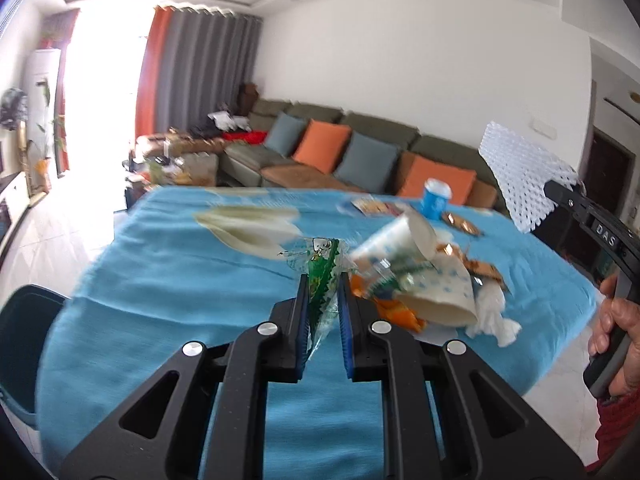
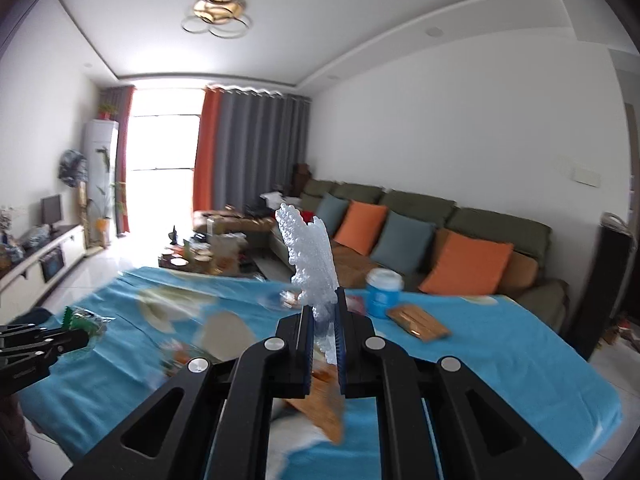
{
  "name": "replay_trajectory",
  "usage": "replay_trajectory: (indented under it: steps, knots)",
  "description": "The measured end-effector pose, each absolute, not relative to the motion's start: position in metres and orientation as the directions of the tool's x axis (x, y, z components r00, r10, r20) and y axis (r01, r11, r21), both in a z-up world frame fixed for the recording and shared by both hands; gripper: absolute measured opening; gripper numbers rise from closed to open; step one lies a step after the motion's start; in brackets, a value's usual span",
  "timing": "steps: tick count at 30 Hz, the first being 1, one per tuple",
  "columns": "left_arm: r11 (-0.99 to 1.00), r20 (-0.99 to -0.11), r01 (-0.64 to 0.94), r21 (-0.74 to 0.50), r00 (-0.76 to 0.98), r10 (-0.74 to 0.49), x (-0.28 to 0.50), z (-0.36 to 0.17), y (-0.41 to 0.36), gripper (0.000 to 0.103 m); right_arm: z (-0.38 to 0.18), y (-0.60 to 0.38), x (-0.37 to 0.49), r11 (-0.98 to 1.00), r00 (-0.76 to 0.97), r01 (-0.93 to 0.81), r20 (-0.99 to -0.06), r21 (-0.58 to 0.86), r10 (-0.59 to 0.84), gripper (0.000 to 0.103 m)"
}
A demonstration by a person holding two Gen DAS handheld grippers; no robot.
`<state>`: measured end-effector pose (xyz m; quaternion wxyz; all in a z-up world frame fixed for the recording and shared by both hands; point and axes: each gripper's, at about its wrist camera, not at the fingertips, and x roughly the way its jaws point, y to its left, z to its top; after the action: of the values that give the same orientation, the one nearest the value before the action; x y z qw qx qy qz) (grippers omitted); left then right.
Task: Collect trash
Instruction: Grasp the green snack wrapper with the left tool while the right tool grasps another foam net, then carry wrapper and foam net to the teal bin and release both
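Now left fingers (image 1: 324, 280) pinch a green wrapper (image 1: 320, 280) — right fingers (image 2: 324, 300) (likewise) white foam netting (image 2: 310, 252).

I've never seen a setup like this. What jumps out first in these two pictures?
Two black hand-held grippers, each clamped on a piece of trash: the left gripper pinches a green and clear plastic wrapper, and the right gripper holds up a white foam net. Beneath them a bright blue tablecloth carries a heap of litter, with tipped paper cups and a crumpled white tissue on its right side in the left view.
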<state>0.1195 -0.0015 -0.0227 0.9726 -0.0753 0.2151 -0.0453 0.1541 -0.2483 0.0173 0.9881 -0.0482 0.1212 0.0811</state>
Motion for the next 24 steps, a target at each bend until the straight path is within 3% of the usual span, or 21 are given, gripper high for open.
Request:
replay_trajectory:
  steps: [11, 17, 24]
  knots:
    - [0.974, -0.331, -0.149, -0.169, 0.94, 0.086, 0.076, -0.002, 0.074, 0.014, 0.027, -0.146, 0.155, 0.877, 0.853, -0.478, -0.264, -0.046, 0.451, 0.008]
    - [0.941, -0.321, -0.292, -0.173, 0.92, 0.226, 0.046, 0.0, 0.122, 0.014, 0.02, -0.065, 0.157, 0.72, 0.678, -0.694, -0.32, 0.018, 0.662, 0.008]
    - [0.875, -0.32, -0.458, -0.156, 0.862, 0.394, 0.007, 0.002, 0.181, 0.014, 0.014, 0.008, 0.162, 0.563, 0.496, -0.822, -0.374, 0.087, 0.783, 0.008]
